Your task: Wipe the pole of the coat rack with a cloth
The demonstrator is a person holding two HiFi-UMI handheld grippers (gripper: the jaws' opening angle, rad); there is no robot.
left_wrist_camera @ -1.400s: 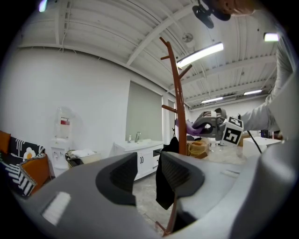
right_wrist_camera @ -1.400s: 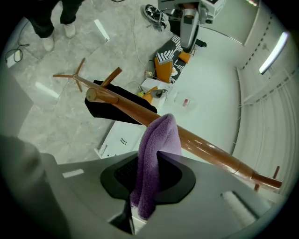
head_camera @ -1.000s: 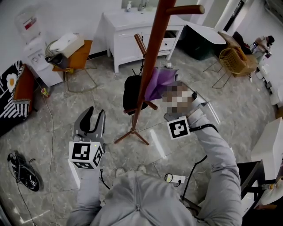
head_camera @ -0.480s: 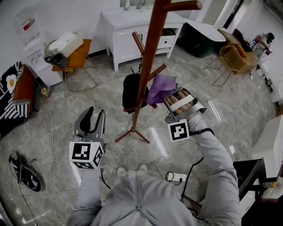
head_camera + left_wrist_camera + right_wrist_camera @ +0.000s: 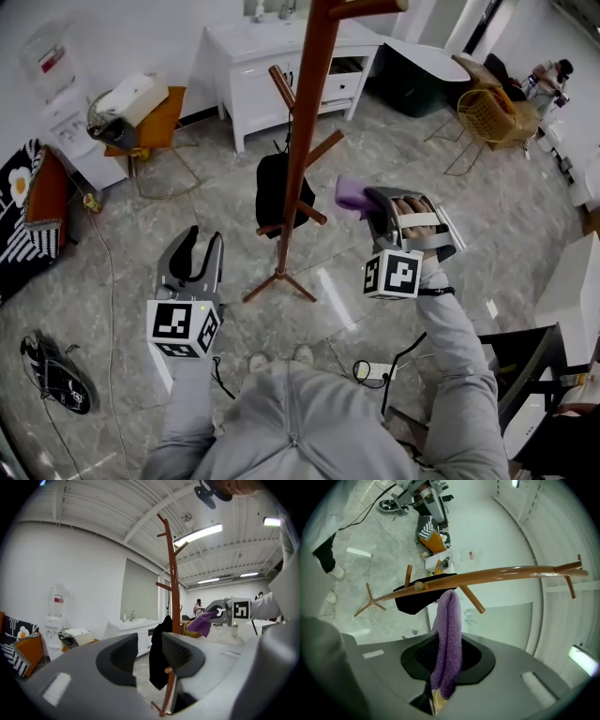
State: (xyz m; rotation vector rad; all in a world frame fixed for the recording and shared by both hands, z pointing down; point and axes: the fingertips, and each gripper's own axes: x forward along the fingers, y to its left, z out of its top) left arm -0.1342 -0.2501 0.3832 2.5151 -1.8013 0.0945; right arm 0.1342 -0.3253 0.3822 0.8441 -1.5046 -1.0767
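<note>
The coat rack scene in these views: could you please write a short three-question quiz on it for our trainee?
1. True or false: the left gripper holds the purple cloth.
2. What hangs on the coat rack? A. a black bag B. a yellow hat C. an umbrella
3. In the head view, does the cloth touch the pole?

Key
1. False; the right gripper is shut on it, and the left gripper's jaws stand apart, empty.
2. A
3. No; the cloth is apart from the pole.
</note>
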